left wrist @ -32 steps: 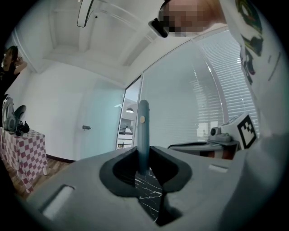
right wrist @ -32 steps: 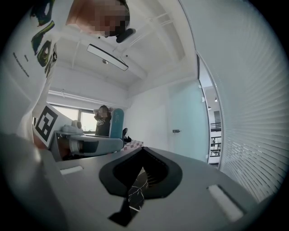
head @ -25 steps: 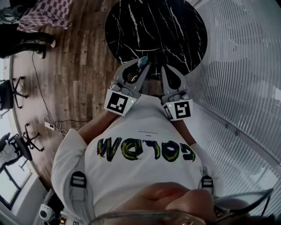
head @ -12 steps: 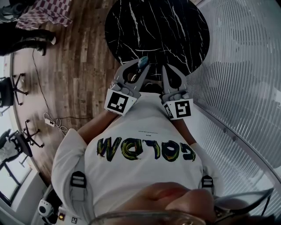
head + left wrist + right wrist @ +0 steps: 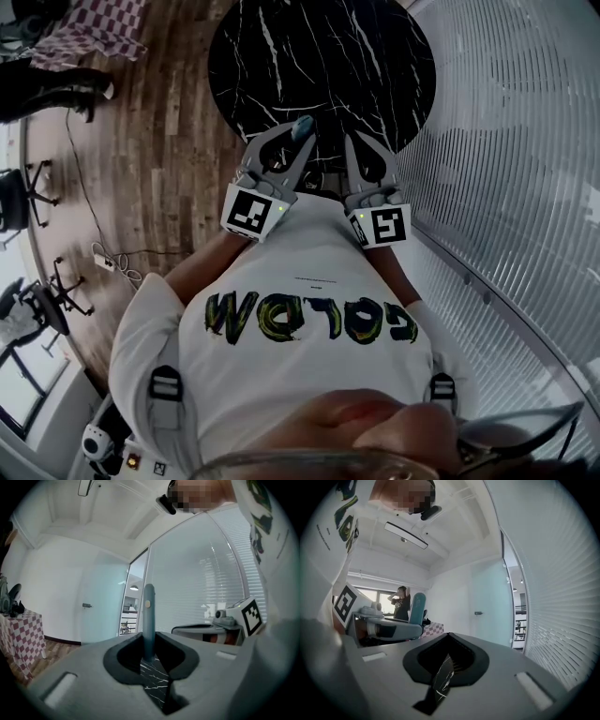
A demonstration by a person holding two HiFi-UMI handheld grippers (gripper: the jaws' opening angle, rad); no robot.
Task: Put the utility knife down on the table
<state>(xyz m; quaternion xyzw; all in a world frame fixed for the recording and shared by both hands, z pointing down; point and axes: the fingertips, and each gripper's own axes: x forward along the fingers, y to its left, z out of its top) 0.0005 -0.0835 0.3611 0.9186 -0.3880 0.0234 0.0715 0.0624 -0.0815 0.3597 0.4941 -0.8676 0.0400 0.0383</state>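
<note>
Marble, black with white veins, tops the round surface (image 5: 319,56) in front of me, with wood floor (image 5: 159,141) around it. Both tools hang side by side at its near edge. The fingers of my left gripper (image 5: 284,148) are clamped on the utility knife (image 5: 148,616). Its blue-grey handle stands upright between them, above the edge of the surface and not laid on it. On my right gripper (image 5: 367,155) the fingers sit a narrow slit apart, holding nothing, with only marble showing through the gap.
</note>
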